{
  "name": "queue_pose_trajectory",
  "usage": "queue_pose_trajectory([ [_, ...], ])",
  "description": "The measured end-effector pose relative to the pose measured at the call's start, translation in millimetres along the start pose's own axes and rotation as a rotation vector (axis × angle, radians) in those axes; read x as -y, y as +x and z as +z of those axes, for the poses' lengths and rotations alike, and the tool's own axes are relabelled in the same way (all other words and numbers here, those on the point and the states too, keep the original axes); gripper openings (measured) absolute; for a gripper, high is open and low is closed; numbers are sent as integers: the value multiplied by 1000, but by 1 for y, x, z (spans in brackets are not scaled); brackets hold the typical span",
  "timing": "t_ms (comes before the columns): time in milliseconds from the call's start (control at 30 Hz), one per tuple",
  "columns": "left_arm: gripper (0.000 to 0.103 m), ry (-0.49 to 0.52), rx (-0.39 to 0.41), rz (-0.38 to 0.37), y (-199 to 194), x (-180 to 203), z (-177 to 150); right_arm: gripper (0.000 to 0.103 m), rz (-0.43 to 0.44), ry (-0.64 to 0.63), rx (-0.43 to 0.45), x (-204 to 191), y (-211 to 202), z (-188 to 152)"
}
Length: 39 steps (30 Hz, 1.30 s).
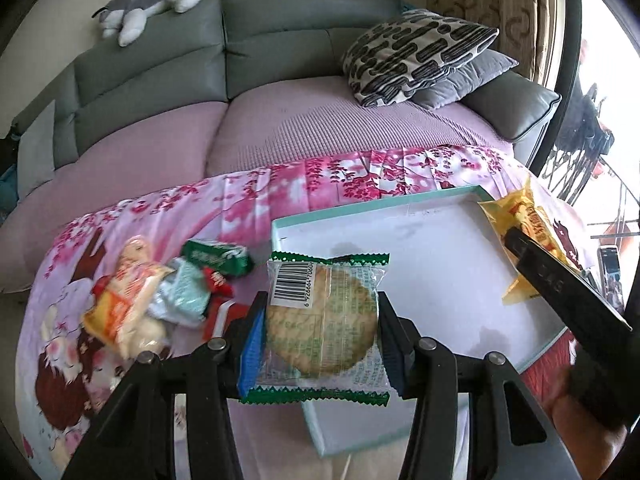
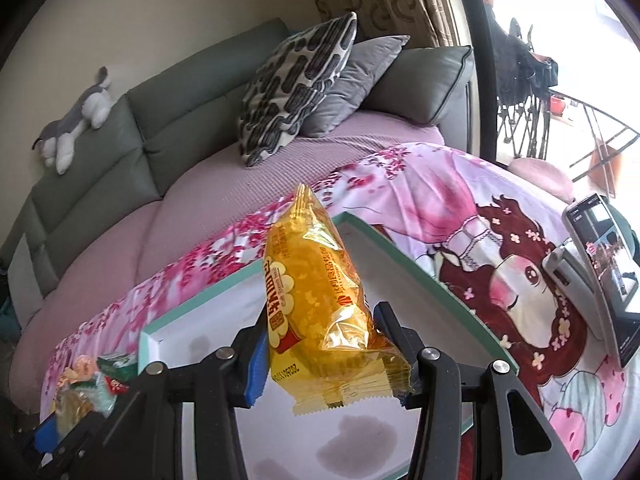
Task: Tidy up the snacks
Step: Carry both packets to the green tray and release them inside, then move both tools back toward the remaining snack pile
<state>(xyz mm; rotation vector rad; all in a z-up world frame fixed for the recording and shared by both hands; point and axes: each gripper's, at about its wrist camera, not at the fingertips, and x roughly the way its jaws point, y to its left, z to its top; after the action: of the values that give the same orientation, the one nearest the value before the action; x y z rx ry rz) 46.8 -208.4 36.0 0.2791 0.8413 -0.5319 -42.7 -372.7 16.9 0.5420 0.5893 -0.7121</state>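
Left tool clamps a cracker packet above the white tray's near-left edge; right tool grips a yellow snack bag over its far-right corner, long axis pointing away.

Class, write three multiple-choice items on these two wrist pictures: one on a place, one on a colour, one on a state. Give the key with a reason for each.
1. Where does the loose pile of snacks lie?
A. inside the tray
B. on the flowered cloth, left of the tray
C. on the sofa back

2. What colour is the rim of the tray?
A. red
B. black
C. pale green

3. How is the left gripper?
A. shut on the biscuit packet
B. wide open and empty
C. shut on a phone

Key: B, the pile sits on the cloth beside the tray; C, the raised edge is pale green; A, both jaws press the packet's sides.
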Motion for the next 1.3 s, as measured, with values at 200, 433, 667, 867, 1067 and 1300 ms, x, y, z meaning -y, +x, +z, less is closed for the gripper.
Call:
queue_pose_trajectory([
  [200, 52, 5, -17, -20, 32, 10, 10, 51, 4, -8, -41, 2, 16, 2],
  [433, 52, 15, -56, -31, 68, 16, 18, 51, -28, -60, -73, -6, 32, 0],
  [667, 63, 3, -82, -49, 78, 20, 13, 51, 6, -29, -131, -4, 44, -2],
  [867, 80, -11, -51, -25, 63, 14, 15, 52, 12, -44, -140, -9, 43, -3],
  [1067, 86, -30, -31, 68, 49, -3, 15, 59, 7, -44, -147, -9, 42, -1],
  [1300, 97, -60, -24, 135, 36, -24, 8, 85, -6, -51, -183, -12, 40, 0],
])
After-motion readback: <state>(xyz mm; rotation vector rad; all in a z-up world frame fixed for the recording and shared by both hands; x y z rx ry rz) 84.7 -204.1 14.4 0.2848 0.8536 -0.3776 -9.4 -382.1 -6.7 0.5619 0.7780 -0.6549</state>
